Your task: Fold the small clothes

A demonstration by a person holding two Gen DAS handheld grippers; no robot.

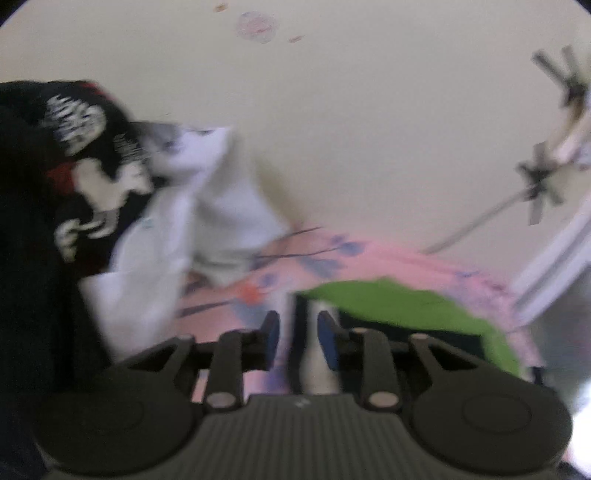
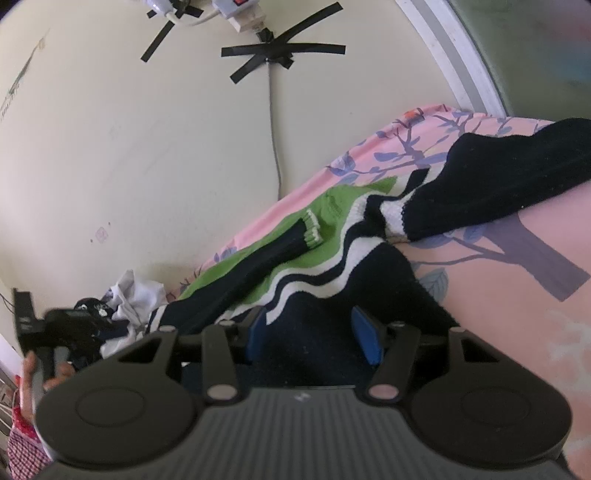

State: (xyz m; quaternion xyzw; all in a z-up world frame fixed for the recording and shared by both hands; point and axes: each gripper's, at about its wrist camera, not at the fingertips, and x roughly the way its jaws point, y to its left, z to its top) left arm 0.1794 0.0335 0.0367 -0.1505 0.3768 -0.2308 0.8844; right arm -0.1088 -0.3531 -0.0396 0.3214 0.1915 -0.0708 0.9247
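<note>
A knitted sweater (image 2: 332, 229) in green, navy and white stripes lies on a pink flowered sheet (image 2: 498, 295). One navy sleeve (image 2: 258, 266) is laid across the green part, and the other sleeve (image 2: 498, 177) stretches to the right. My right gripper (image 2: 310, 336) stands open, its blue pads wide apart over the navy body of the sweater. The left wrist view is blurred. There my left gripper (image 1: 300, 334) has a narrow gap, and a dark-and-white strip of the sweater (image 1: 406, 306) runs between its pads. A sliver of sheet shows beside the left pad, so I read it as open.
A crumpled white garment (image 1: 177, 240) and a black printed garment (image 1: 74, 147) lie piled at the left. A cream wall (image 2: 147, 147) carries a cable under black tape (image 2: 273, 55) and a power strip (image 2: 236, 11). A person's hand (image 2: 29, 373) shows at the far left.
</note>
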